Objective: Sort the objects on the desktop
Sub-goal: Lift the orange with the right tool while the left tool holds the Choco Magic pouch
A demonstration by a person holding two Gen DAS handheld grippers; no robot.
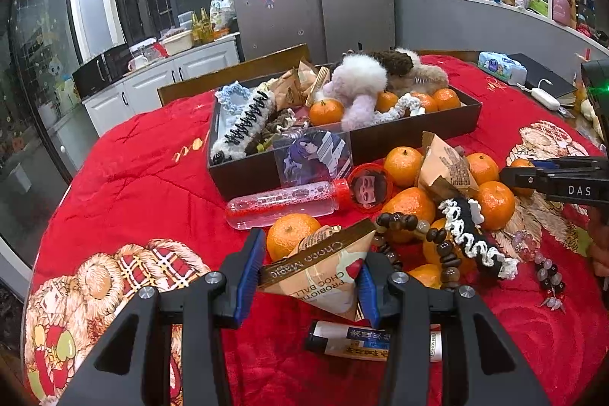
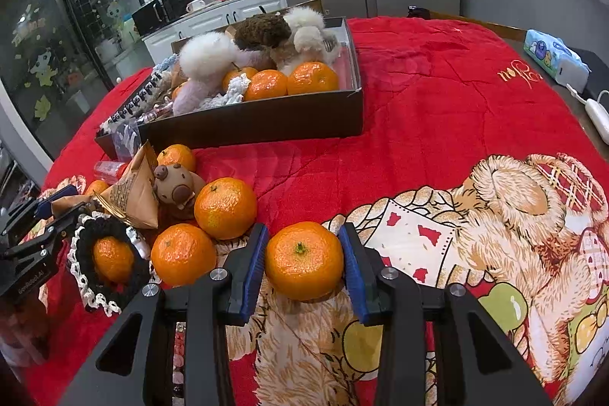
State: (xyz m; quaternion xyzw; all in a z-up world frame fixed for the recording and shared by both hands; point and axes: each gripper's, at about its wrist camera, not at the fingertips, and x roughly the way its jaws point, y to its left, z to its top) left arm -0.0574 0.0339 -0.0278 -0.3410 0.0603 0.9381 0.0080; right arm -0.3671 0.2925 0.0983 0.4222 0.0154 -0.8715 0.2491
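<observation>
Partly sorted, by the look of it. Tabletop point(image 2: 437, 94) under a red blanket, round-edged. Dark box point(image 2: 266, 124) toward the far side, already well filled: fluffy hair ties heaped at its right end, several tangerines along its near wall, snack packets and a long crocheted clip at its left end.

Much left outside. Loose pile point(image 1: 437, 200) just before the box's near wall: a good handful of tangerines, a snack packet, a black-and-white crocheted tie, a string of brown beads, a small brown figure, a red badge. Clear bottle point(image 1: 281, 204) with red cap lying at the pile's left, a card leaning on the box wall behind it. White tube point(image 1: 377, 341) nearest the near edge; glass-bead bracelet to the pile's right.

Left gripper point(image 1: 310, 276) with jaws closed on a triangular packet point(image 1: 323, 273), pads pressing both its sides, at the pile's near end. Right gripper point(image 2: 302, 257) with jaws closed on a tangerine point(image 2: 304, 261), pads against both flanks, just right of the pile, on the bear print.

Room to move: wide bare blanket on the right half, out to the right edge where a tissue pack and charger lie. Straight line from the right gripper to the box's right corner unobstructed. Left side tighter: bottle, card and pile between the left gripper and the box. Box nearly brim-full, so likely little space inside except near the right wall.
</observation>
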